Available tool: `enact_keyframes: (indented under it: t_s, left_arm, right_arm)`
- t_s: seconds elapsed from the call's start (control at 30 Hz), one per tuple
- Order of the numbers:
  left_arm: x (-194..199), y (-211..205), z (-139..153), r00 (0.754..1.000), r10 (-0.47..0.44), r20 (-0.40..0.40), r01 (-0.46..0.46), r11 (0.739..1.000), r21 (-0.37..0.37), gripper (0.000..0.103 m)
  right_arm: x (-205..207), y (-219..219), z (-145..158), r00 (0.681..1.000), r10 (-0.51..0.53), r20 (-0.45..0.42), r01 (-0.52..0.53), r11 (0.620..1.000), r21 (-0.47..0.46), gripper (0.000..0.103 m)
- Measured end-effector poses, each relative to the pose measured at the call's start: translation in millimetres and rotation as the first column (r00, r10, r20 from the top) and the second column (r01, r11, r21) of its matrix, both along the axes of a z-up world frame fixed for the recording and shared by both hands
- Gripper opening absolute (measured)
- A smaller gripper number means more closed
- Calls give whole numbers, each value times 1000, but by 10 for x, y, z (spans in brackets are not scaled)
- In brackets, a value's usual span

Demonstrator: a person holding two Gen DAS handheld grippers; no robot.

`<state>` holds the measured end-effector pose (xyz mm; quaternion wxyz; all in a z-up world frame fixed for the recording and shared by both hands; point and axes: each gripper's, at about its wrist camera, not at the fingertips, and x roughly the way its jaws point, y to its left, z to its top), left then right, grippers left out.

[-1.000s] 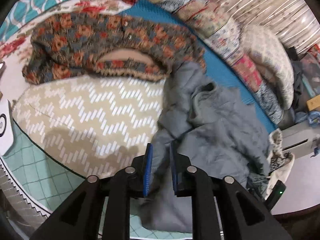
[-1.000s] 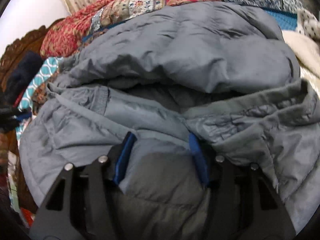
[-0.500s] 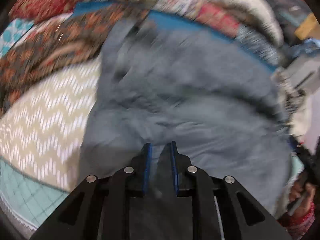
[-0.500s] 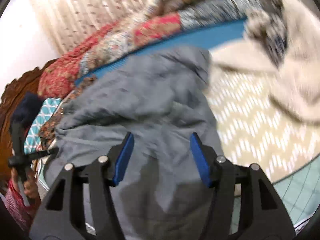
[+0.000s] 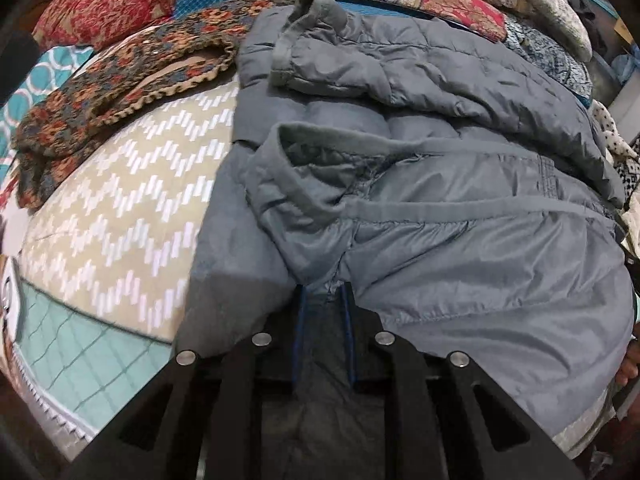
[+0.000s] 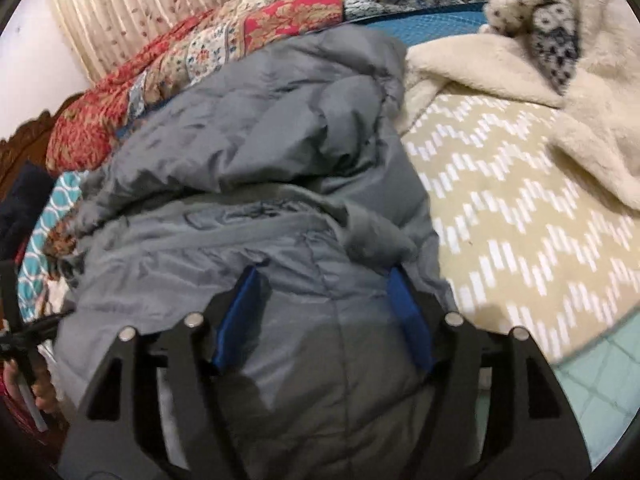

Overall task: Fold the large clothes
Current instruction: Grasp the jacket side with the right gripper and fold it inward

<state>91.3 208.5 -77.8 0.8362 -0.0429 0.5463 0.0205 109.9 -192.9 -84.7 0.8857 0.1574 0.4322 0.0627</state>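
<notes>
Grey quilted puffer jacket [image 5: 460, 208] [image 6: 280, 184], crumpled and bunched in loose folds, collar edge turned up, one sleeve lying across the top, spread on the bed [image 5: 120, 208] over the beige zigzag cover.

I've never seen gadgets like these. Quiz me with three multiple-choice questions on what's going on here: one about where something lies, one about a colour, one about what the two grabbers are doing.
1. Where does the knitted floral sweater lie, in the left camera view?
A. left of the grey puffer jacket
B. on top of the jacket
C. between the fingers

2. What colour are the pads inside the right gripper?
A. red
B. blue
C. white

3. How does the left gripper stand?
A. wide open, above the bedspread
B. shut on jacket fabric
C. holding the sweater

Answers: 1 A, the sweater sits on the zigzag bedspread beside the jacket's left edge. 2 B, blue strips line both fingers. 3 B, its narrow jaws pinch a grey fold, while the right gripper's stand wide apart over the jacket.
</notes>
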Motion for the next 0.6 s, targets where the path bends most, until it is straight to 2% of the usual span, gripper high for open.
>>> enact_keyframes:
  t_s: [0.17, 0.27, 0.47, 0.6]
  left_arm:
    - [-241, -21, 180, 1000, -3, 30, 1, 998, 62, 29]
    - [-393, -31, 262, 999, -4, 55, -1, 996, 85, 29]
    - [-616, -91, 311, 998, 1, 69, -8, 995, 104, 29]
    - [-652, -101, 258, 998, -3, 61, -4, 993, 114, 29]
  right_arm:
    - [-537, -14, 339, 995, 9, 96, -9, 1000, 3, 64]
    - [-784, -17, 398, 994, 27, 107, -27, 1000, -8, 64]
    - [-1075, -11, 249, 998, 42, 55, -41, 999, -21, 64]
    - [-1050, -123, -56, 997, -15, -71, 13, 1000, -28, 64]
